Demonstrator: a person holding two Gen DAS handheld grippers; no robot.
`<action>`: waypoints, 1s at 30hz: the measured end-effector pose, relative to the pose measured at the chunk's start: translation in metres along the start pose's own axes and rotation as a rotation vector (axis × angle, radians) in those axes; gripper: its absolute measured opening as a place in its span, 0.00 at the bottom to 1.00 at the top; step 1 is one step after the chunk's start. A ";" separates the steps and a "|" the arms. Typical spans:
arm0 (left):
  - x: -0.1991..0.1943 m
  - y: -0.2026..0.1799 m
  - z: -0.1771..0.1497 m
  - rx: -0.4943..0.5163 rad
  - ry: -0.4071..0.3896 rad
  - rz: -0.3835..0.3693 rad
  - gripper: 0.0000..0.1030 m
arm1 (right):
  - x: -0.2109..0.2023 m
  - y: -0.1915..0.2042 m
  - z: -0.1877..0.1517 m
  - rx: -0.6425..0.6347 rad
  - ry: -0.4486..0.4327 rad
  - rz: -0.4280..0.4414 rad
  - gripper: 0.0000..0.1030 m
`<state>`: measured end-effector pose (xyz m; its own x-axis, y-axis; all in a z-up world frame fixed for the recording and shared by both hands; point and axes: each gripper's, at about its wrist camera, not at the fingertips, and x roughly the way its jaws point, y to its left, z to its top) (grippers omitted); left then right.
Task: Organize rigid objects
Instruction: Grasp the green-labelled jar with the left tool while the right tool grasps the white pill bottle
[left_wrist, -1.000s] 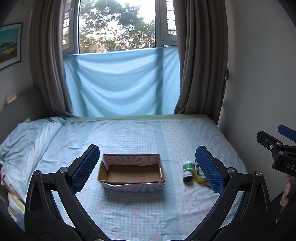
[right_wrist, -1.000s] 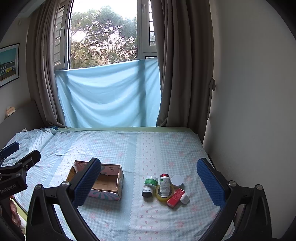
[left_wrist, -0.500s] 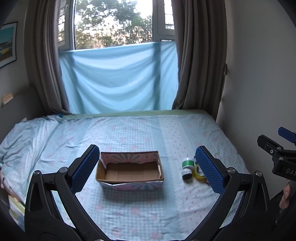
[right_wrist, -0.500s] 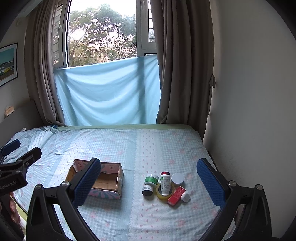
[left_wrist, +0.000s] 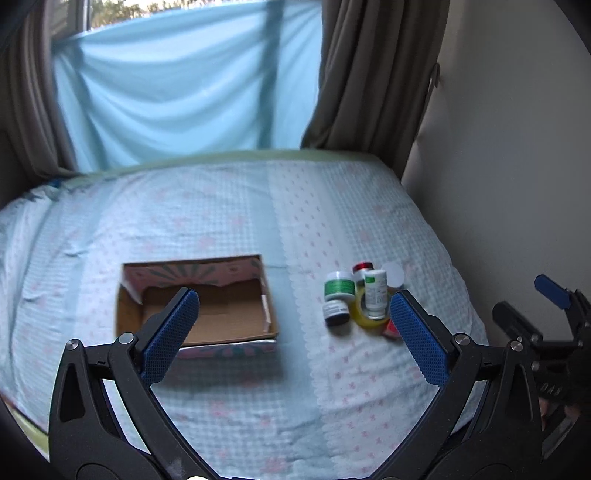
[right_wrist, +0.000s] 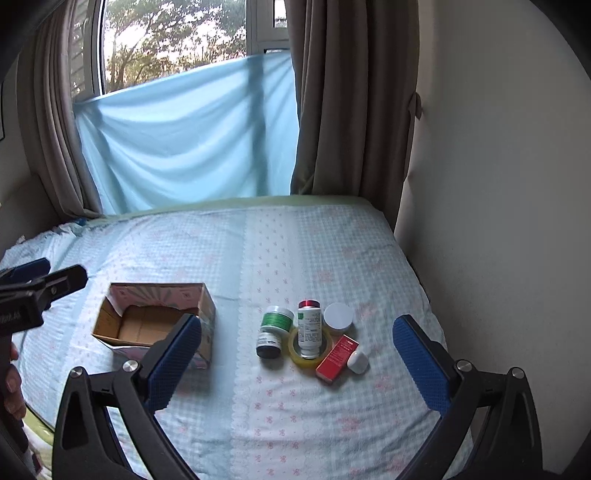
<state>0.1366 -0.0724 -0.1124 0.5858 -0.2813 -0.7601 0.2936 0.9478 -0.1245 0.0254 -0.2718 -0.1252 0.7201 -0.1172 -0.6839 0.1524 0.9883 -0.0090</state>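
Both grippers are hanging above the bed (right_wrist: 332, 424), and nothing is in either one yet. The left gripper (left_wrist: 295, 332) is standing with its blue pads spread wide and empty, hovering on the box's side. The right gripper (right_wrist: 297, 363) is gaping just as wide over the cluster of little containers.

The cardboard box (right_wrist: 155, 325) is sitting open and bare inside, well apart from the pile. In the pile, a green-labelled jar (right_wrist: 277, 319) is standing just beside a small dark-based jar (right_wrist: 268, 345). A white bottle (right_wrist: 309, 332) is standing upright inside a roll of yellow tape (right_wrist: 309, 354). Behind it, a red-capped thing (right_wrist: 309, 304) is peeking out, and a round white jar (right_wrist: 338, 317) is resting alongside. A red carton (right_wrist: 337, 356) is lying flat with a small white cap (right_wrist: 357, 361) touching its end.

I'm judging these as light, stiff pieces, hard plastic mostly, so they should be taking a firm pinch without giving. The smooth round jars could be slipping or twisting; squeezing across the body below the lid looks best. The bottle looks tippy on soft bedding, and lifting it may be dragging the tape ring along. The carton's thin walls might be crushing, so gripping its narrow sides gently seems wise.
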 end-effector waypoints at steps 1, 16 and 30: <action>0.020 -0.003 0.004 -0.004 0.032 -0.020 1.00 | 0.009 -0.001 -0.001 -0.006 0.009 0.002 1.00; 0.321 -0.042 0.000 -0.045 0.480 -0.120 1.00 | 0.235 -0.037 -0.039 0.028 0.279 0.062 1.00; 0.434 -0.056 -0.039 -0.009 0.652 -0.157 1.00 | 0.346 -0.040 -0.069 -0.010 0.358 0.062 0.83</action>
<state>0.3450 -0.2415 -0.4597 -0.0405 -0.2703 -0.9619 0.3301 0.9051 -0.2682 0.2221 -0.3448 -0.4122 0.4447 -0.0177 -0.8955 0.1080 0.9936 0.0340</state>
